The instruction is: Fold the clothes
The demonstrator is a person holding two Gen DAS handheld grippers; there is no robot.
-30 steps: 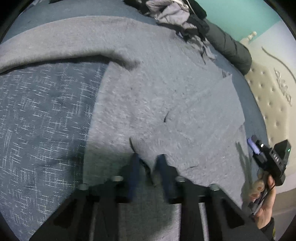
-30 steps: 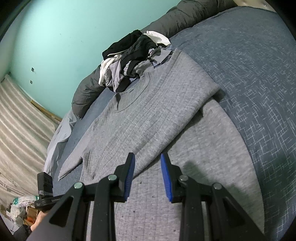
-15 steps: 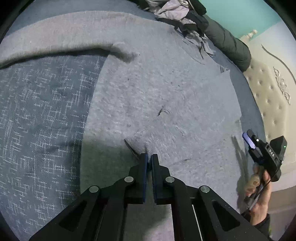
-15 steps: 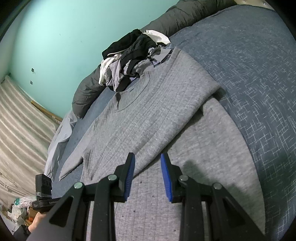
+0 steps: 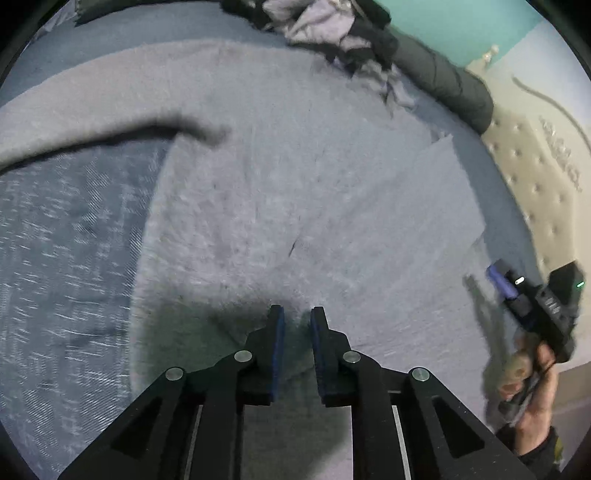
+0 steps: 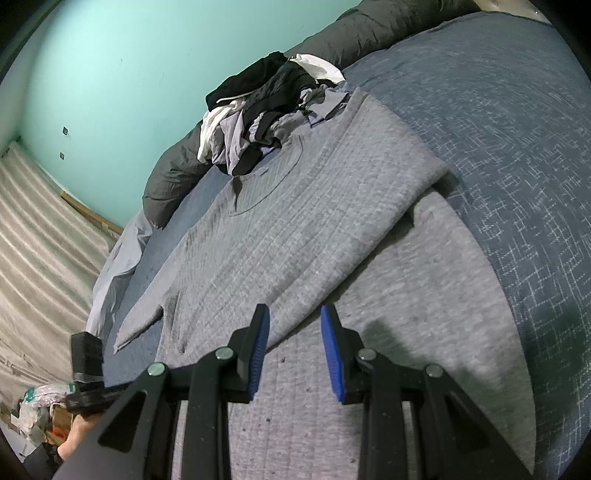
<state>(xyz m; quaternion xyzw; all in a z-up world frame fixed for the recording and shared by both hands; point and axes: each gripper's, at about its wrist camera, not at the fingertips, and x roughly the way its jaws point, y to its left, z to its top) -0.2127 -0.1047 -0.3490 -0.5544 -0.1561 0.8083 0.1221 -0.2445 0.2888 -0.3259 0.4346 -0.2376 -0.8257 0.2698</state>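
Note:
A grey knit sweater (image 5: 280, 177) lies spread on the blue bed cover (image 5: 66, 266), one sleeve folded across its body (image 6: 295, 236). My left gripper (image 5: 297, 314) is open and empty just above the sweater's lower body. My right gripper (image 6: 294, 312) is open and empty above the folded sleeve's edge. The right gripper also shows in the left wrist view (image 5: 532, 302), held in a hand at the sweater's right edge. The left gripper shows in the right wrist view (image 6: 86, 365) at lower left.
A pile of dark and white clothes (image 6: 269, 110) sits at the sweater's collar end, with a dark rolled duvet (image 6: 373, 26) behind it along the teal wall. A padded beige headboard (image 5: 535, 177) runs along one bed edge.
My left gripper pinched shut on the sweater fabric half a second ago and has now opened and let it go. The right gripper stays open in place.

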